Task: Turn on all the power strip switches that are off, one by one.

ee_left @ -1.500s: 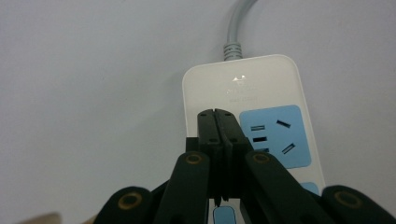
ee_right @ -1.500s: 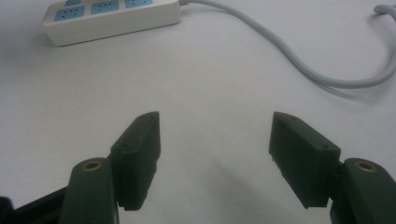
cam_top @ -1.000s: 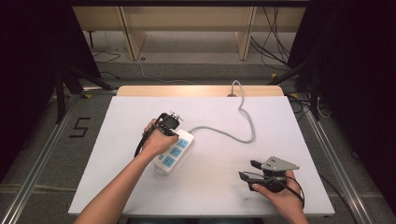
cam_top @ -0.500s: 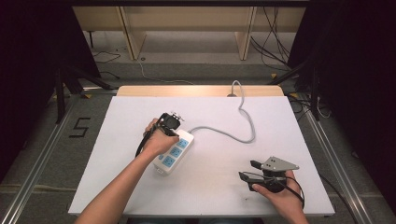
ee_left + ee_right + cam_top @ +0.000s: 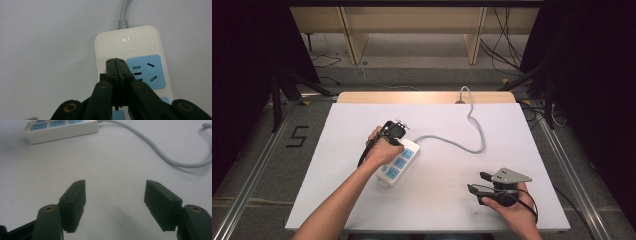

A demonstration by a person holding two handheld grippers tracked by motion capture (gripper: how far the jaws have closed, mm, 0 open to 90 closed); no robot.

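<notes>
A white power strip (image 5: 398, 162) with blue sockets lies slanted at the middle of the white table (image 5: 337, 195). Its grey cable (image 5: 472, 135) curves off to the far edge. My left gripper (image 5: 401, 141) hangs over the strip's cable end, shut, with nothing seen between its jaws. In the left gripper view its tips (image 5: 116, 61) rest against the white top of the strip (image 5: 150, 42), beside the first blue socket (image 5: 146, 71). My right gripper (image 5: 476, 182) lies low at the near right, open and empty (image 5: 115, 192), pointing toward the strip (image 5: 60, 128).
The cable (image 5: 160, 152) loops across the table between the strip and the right hand. A wooden strip (image 5: 427, 97) borders the table's far edge. Metal rails (image 5: 252, 175) run along the floor on both sides, and wooden shelving (image 5: 412, 30) stands behind.
</notes>
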